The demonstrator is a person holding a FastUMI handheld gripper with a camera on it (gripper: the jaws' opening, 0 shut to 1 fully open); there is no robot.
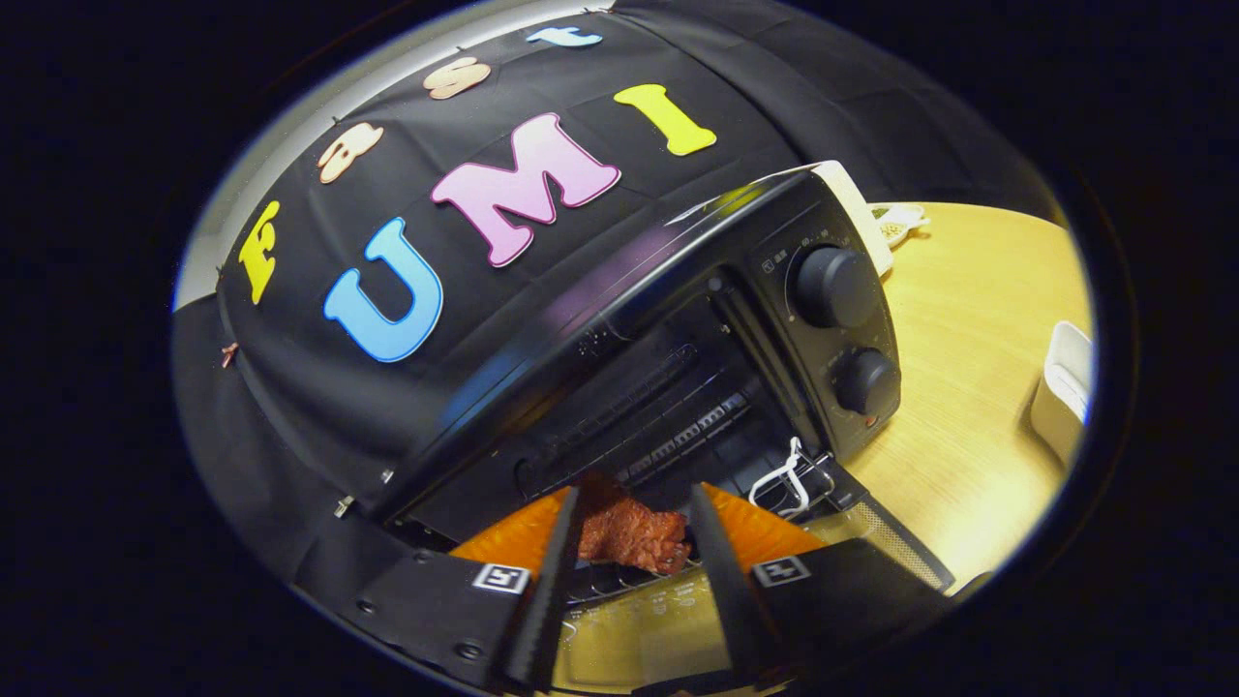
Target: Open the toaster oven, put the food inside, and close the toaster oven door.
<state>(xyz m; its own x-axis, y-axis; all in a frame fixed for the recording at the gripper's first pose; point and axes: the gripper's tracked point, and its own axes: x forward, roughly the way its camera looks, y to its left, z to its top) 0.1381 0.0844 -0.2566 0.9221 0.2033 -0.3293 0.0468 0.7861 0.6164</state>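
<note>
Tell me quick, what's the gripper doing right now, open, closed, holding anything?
Gripper: closed on the reddish-brown piece of cooked meat, held between its fingers at the open black toaster oven.

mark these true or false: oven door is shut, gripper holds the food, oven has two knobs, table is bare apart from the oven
1. The toaster oven door is shut. False: it hangs open, showing the rack inside.
2. The gripper holds the food between its fingers. True.
3. The oven has two knobs. True.
4. The table is bare apart from the oven. False: a white container sits beyond the oven's knob side.
</note>
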